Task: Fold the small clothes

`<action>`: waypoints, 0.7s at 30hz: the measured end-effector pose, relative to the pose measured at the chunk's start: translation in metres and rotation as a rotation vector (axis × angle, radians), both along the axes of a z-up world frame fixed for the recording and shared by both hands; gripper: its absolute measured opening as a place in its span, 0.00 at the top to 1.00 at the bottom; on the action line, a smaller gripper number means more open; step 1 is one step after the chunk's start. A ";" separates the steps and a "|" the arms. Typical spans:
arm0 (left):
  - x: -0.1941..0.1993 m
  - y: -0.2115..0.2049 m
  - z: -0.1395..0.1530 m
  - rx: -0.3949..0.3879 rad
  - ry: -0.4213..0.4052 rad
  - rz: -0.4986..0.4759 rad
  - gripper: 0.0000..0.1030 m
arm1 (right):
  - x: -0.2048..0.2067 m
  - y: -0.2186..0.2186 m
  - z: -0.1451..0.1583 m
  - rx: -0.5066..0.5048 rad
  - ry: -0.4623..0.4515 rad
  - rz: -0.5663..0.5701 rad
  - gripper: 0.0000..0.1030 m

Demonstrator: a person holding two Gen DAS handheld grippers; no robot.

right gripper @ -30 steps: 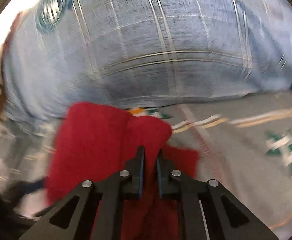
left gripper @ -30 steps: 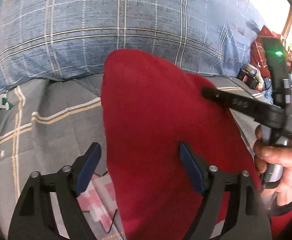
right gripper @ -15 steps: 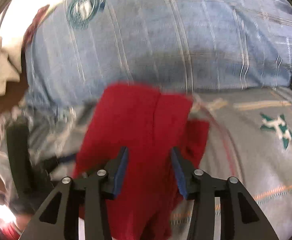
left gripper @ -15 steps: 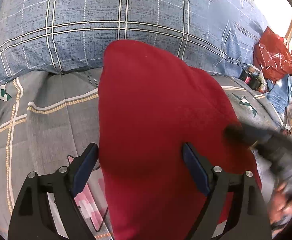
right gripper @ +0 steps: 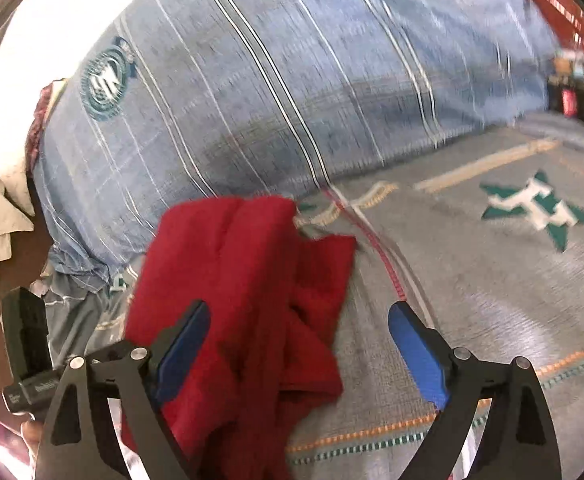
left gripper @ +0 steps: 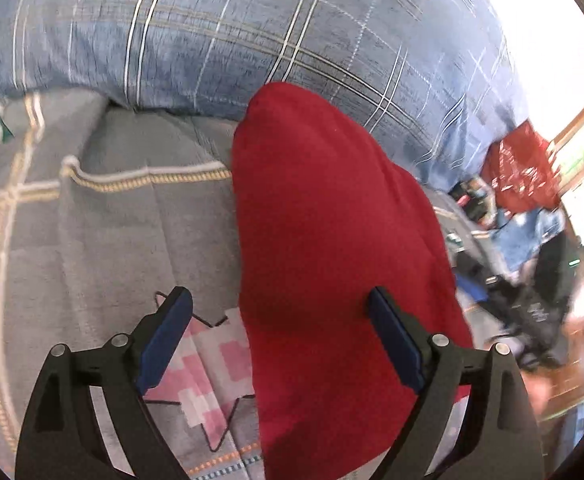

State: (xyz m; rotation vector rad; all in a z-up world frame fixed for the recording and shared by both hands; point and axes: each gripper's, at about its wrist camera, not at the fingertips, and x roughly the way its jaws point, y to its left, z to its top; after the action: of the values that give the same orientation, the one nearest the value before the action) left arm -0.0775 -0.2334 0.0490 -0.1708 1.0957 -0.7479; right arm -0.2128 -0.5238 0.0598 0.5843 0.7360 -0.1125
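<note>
A red garment [left gripper: 331, 248] lies folded in a long strip on the grey bedspread [left gripper: 104, 232]. My left gripper [left gripper: 280, 336] is open, with its right finger over the cloth and its left finger over the bedspread. In the right wrist view the red garment [right gripper: 244, 304] lies bunched in layers. My right gripper [right gripper: 297, 344] is open wide and empty, with its left finger over the cloth and its right finger over the grey bedspread [right gripper: 471, 280].
A big blue plaid pillow [left gripper: 252, 32] lies behind the garment; it also shows in the right wrist view [right gripper: 272, 92]. A pink star patch [left gripper: 212, 376] marks the bedspread. Red bag and clutter [left gripper: 519, 176] sit at the right. The other handle [right gripper: 28, 344] shows at left.
My right gripper has opened and let go of the red garment, then drawn back to the right. My left gripper stayed open and shifted slightly.
</note>
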 end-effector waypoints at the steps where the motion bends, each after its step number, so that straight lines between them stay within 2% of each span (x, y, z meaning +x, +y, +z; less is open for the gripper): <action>1: 0.002 0.000 -0.002 -0.019 0.016 0.000 0.12 | 0.004 -0.001 -0.004 0.020 0.009 0.009 0.10; 6: 0.006 -0.009 -0.012 -0.064 0.040 -0.034 0.07 | 0.025 0.003 -0.025 0.133 0.022 0.070 0.10; 8: 0.008 -0.018 -0.021 -0.064 0.076 -0.067 0.04 | 0.026 0.009 -0.026 0.101 0.012 0.066 0.09; 10: 0.003 -0.023 -0.018 -0.062 0.024 -0.079 0.03 | 0.029 0.020 -0.026 0.067 0.017 0.116 0.11; 11: 0.000 -0.028 -0.017 -0.041 0.008 -0.100 0.05 | 0.031 0.025 -0.026 0.038 0.018 0.132 0.17; 12: -0.004 -0.033 -0.016 -0.030 0.000 -0.120 0.16 | 0.031 0.036 -0.024 -0.031 0.023 0.140 0.29; 13: -0.008 -0.036 -0.015 -0.013 -0.019 -0.127 0.16 | 0.031 0.042 -0.022 -0.078 0.022 0.140 0.33; 15: -0.015 -0.038 -0.009 0.008 -0.057 -0.113 0.21 | 0.028 0.050 -0.013 -0.123 0.005 0.145 0.51; 18: -0.023 -0.028 0.005 -0.001 -0.062 -0.106 0.32 | 0.019 0.058 0.004 -0.107 -0.045 0.177 0.59; 21: -0.038 -0.006 0.028 -0.011 -0.086 -0.098 0.34 | 0.005 0.077 0.017 -0.081 -0.075 0.218 0.60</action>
State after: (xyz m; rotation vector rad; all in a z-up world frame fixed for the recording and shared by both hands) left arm -0.1153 -0.2390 0.0768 -0.0937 1.0236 -0.8422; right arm -0.2080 -0.4473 0.0765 0.4256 0.7144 0.0804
